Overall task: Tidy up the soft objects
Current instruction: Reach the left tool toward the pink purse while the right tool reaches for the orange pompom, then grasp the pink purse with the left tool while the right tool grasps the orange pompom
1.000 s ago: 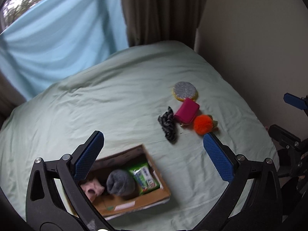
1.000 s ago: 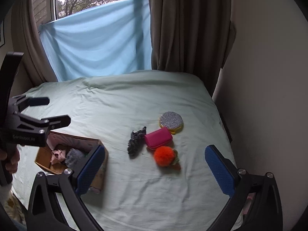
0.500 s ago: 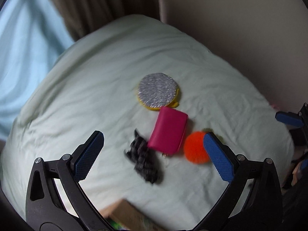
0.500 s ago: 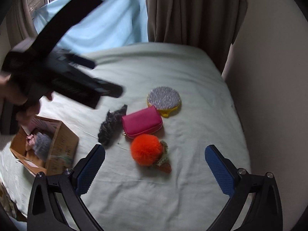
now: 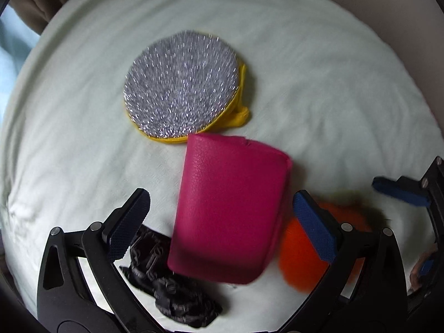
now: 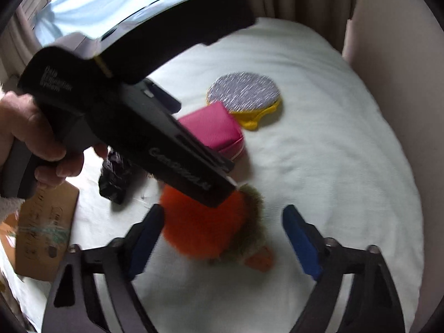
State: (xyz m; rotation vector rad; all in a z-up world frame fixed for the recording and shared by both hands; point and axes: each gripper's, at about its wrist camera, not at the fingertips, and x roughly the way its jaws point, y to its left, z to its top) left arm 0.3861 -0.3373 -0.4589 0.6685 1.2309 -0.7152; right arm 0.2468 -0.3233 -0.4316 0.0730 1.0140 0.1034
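Observation:
A magenta pouch (image 5: 230, 216) lies on the pale green bedsheet (image 5: 319, 88), and my left gripper (image 5: 222, 224) hangs open just above it with one finger on each side, pads clear of it. Behind the pouch lies a silver scrubber with a yellow rim (image 5: 181, 86). A black scrunchie (image 5: 166, 283) lies at its left and an orange fluffy toy (image 5: 305, 255) at its right. My right gripper (image 6: 223, 238) straddles the orange toy (image 6: 205, 222); its jaws are closing and its pads do not touch the fur. The left gripper's body (image 6: 133, 127) hides part of the pouch (image 6: 213, 130).
A cardboard box (image 6: 44, 230) stands at the left of the bed, past the scrunchie (image 6: 113, 174). A hand (image 6: 36, 138) holds the left gripper. A beige wall (image 6: 402, 41) runs along the bed's right side, with curtains behind. Bare sheet lies right of the scrubber (image 6: 244, 93).
Both grippers have come down toward the bed. The left one swung from above the box to over the pouch. The right one closed in on the orange toy and its jaws narrowed.

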